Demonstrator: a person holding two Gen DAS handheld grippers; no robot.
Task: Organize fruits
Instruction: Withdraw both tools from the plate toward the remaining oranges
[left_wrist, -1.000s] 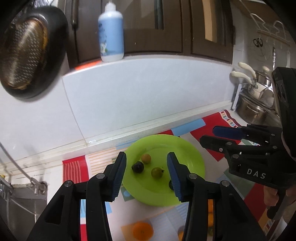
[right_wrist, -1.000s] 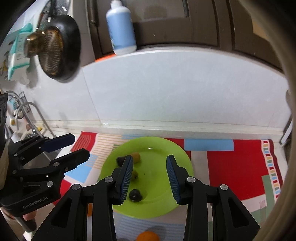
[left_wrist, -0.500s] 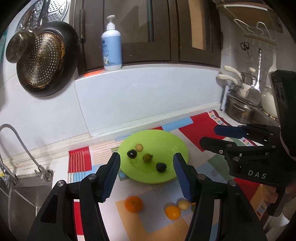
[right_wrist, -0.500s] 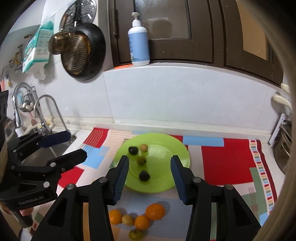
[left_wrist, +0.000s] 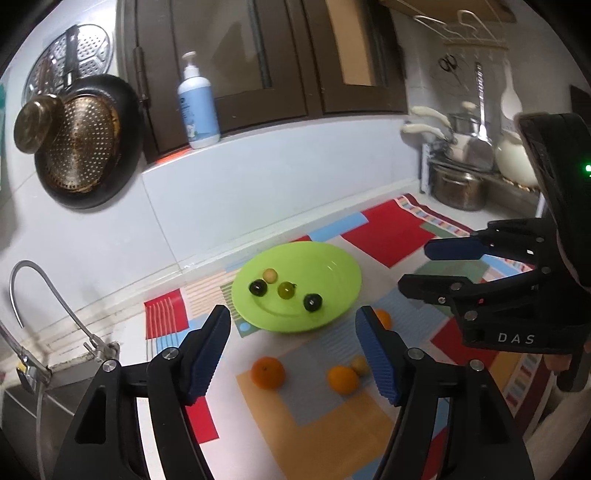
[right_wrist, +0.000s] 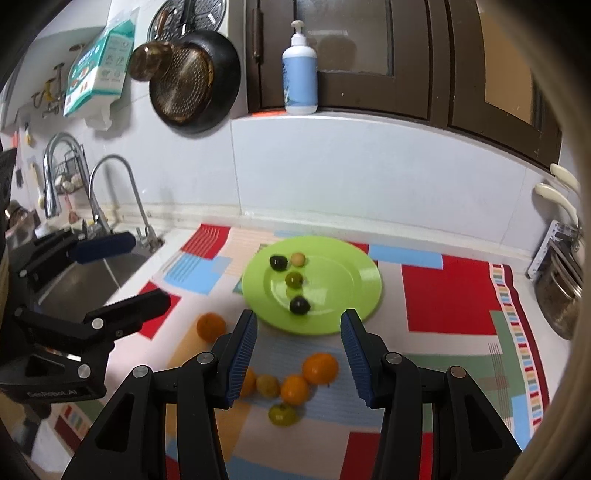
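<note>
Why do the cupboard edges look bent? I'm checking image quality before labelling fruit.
Left wrist view: fisheye bows the cupboard doors, corners go dark, and the green plate shows glare. Right wrist view: same bowing; the oranges look slightly soft.

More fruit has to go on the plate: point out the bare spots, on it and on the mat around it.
The green plate is bare on its right half; its four small fruits sit left of centre. The red patch of mat right of the plate is free. Crowded: the oranges clustered on the mat in front of the plate.
</note>
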